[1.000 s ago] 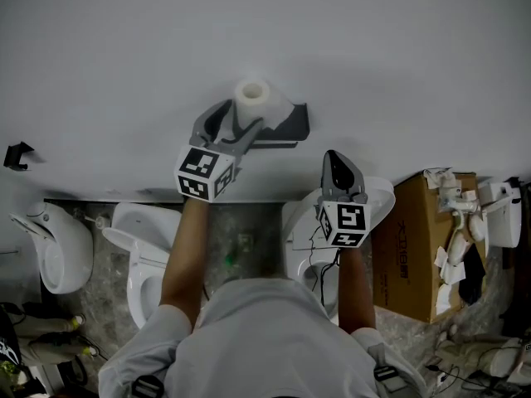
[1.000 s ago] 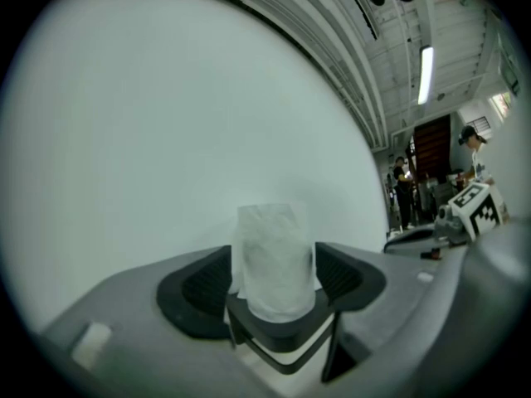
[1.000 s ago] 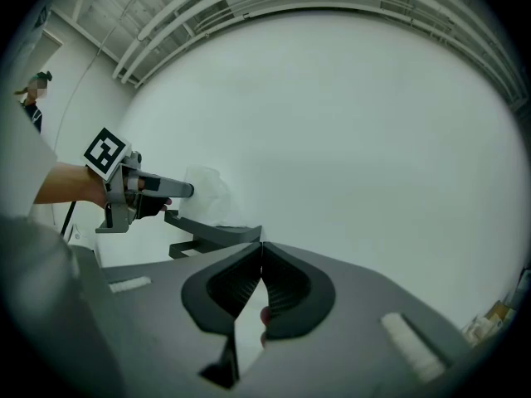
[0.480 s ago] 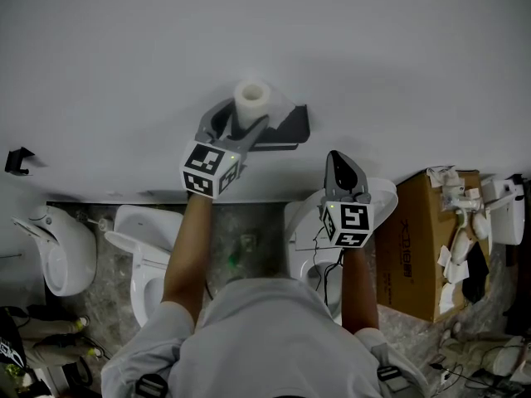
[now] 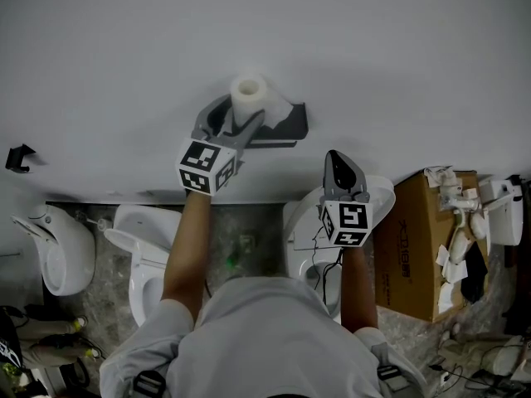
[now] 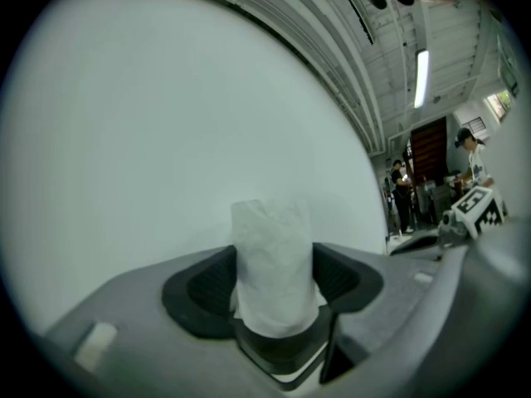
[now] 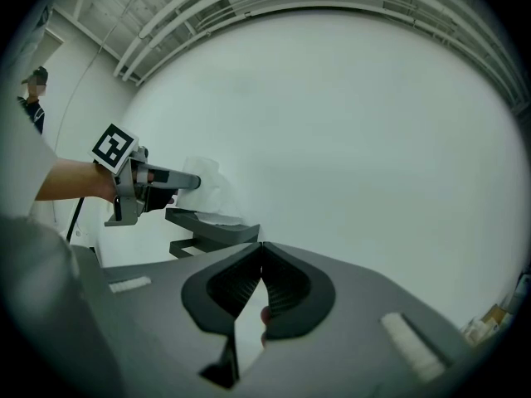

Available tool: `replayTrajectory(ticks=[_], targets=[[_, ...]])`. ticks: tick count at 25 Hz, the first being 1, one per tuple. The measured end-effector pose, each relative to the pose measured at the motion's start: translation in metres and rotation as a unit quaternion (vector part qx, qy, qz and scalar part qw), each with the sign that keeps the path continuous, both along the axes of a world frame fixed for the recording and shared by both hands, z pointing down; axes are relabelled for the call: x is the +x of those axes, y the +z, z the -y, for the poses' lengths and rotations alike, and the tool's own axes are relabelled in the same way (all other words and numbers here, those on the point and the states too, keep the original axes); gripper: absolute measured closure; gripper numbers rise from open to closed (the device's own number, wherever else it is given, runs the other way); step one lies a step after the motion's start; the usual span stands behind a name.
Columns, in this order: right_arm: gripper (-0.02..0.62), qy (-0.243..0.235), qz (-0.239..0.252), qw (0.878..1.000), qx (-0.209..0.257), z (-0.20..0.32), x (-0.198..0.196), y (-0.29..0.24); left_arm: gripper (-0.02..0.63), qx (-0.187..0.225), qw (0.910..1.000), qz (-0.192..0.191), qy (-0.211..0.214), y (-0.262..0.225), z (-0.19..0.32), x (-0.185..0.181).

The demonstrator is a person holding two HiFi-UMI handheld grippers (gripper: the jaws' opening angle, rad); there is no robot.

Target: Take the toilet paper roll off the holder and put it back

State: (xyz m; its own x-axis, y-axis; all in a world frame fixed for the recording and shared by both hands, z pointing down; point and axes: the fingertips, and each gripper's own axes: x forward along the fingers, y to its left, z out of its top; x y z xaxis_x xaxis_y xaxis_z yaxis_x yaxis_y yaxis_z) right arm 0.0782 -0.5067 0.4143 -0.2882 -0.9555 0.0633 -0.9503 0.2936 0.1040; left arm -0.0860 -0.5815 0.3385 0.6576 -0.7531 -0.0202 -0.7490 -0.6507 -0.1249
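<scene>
While the left gripper (image 5: 239,114) stood wide around the toilet paper roll (image 5: 248,98) a second ago, its jaws are now closing on it. The ribbed pads look to be touching the paper on both flanks, a grasp just being taken rather than a firm one. The roll itself has not left its place: it sits at the left end of the holder (image 5: 286,123), between the jaws.

To my eye that puts the job at its very start. The lift-off comes next, and the soft paper will give a little before the grip holds.

The right gripper (image 7: 262,251) hangs below and to the right of the holder, clenched on nothing and taking no part.

Behind the holder the wall (image 5: 373,56) is plain, pale and unmarked. A small dark bracket (image 5: 17,156) sits far to the holder's left.

Below the holder the stone-patterned floor (image 5: 249,222) is crowded — loose toilet bowls (image 5: 141,247), and a urinal (image 5: 50,247) further left. Off to the right is a cardboard box (image 5: 415,247) with white fittings heaped beside it. A few people (image 6: 402,193) stand well off across the room.
</scene>
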Motion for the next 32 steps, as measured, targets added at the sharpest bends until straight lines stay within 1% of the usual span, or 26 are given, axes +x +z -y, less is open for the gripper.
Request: replayTrajectory(ticks=[7,16,22,26,32], targets=[[0.594,-0.001,0.006,1.000,-0.001,-0.008,-0.006,-0.005,0.324,0.020,0.9998,0.003,-0.005,-0.020,-0.013,-0.007],[0.594,-0.004,0.009,1.000,0.002,-0.026,-0.015,-0.007,0.324,0.039,0.9989,-0.019,-0.019,-0.053,-0.024,-0.024],[0.593,0.005,0.014,1.000,0.005,-0.037,-0.016,-0.006,0.324,0.062,0.9977,-0.023,-0.010,-0.085,-0.031,-0.026],[0.594,-0.002,0.014,1.000,0.009,-0.045,-0.022,-0.007,0.324,0.069,0.9966,-0.044,0.002,-0.105,-0.038,-0.028],[0.592,0.001,0.011,1.000,0.017,-0.052,-0.020,-0.012,0.324,0.098,0.9946,-0.036,0.006,-0.132,-0.047,-0.022]])
